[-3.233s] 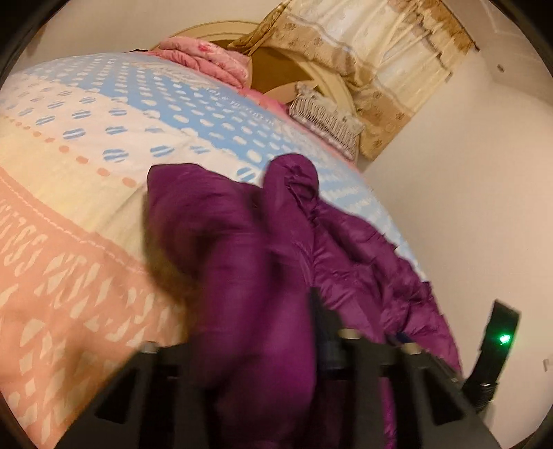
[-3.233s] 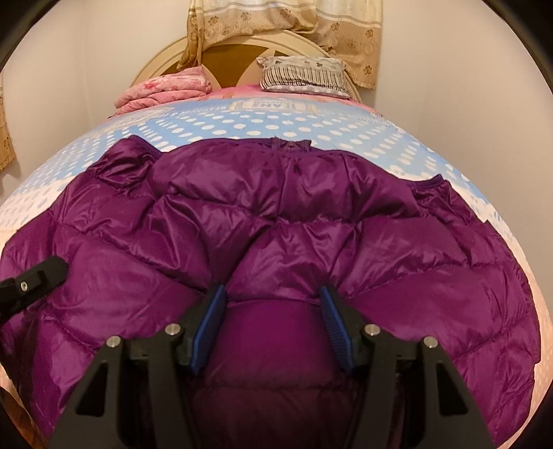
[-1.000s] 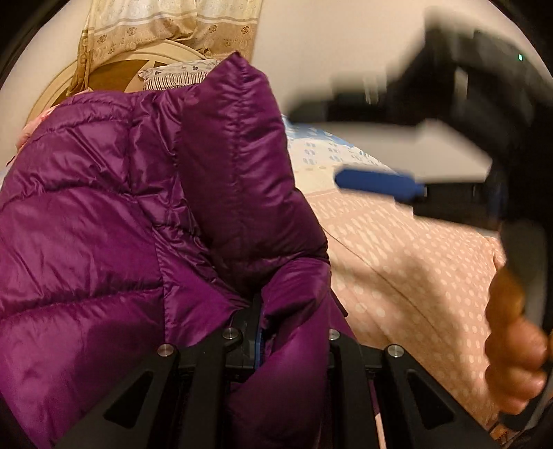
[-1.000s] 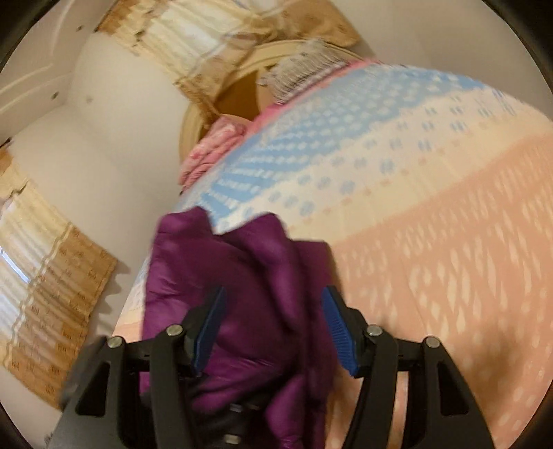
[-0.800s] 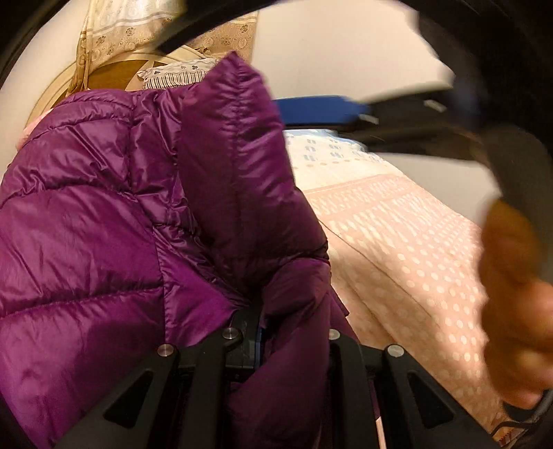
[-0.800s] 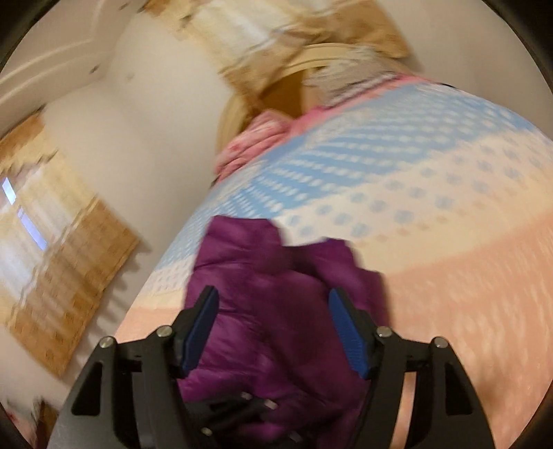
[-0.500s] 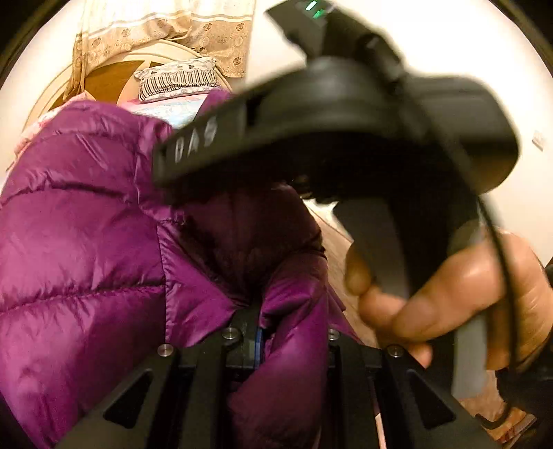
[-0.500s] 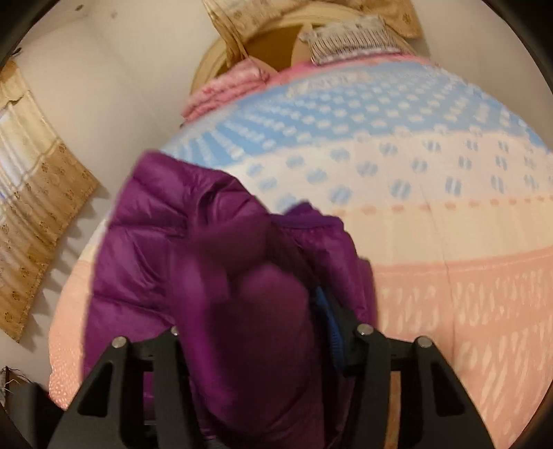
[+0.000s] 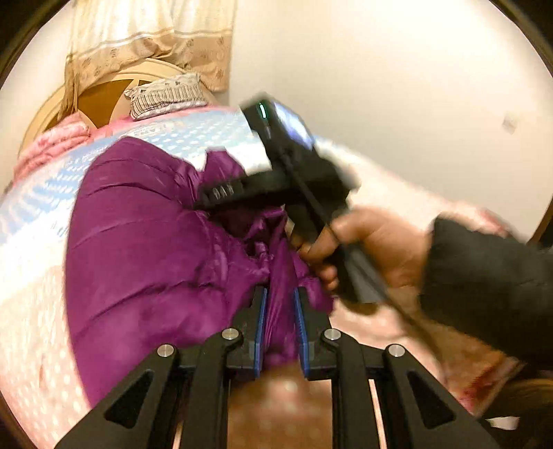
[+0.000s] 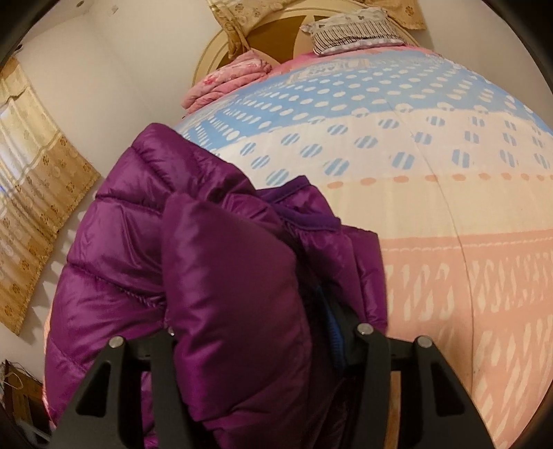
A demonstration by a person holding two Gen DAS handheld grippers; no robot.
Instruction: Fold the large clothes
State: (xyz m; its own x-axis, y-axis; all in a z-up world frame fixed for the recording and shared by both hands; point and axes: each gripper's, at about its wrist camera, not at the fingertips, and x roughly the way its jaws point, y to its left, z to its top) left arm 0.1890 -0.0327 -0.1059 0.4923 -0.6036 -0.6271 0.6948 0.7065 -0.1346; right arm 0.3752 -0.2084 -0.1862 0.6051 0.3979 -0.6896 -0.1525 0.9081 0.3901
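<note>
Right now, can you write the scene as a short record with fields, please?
garment: purple down jacket, bunched up on the bed
surface: bed sheet with blue and peach dots
left gripper: shut on a fold of the jacket
right gripper: jaws have just been closing, thick jacket fold between them
bed head: striped pillow, pink blanket

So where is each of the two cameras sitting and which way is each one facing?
Left wrist view: on the left gripper, facing down over the bed toward the headboard; its jaws pinch the purple jacket; the person's right hand and dark sleeve show.
Right wrist view: on the right gripper, facing down along the bed; its jaws are closed on a thick fold of the jacket.
Both share the jacket, bed, striped pillow and pink quilt.
</note>
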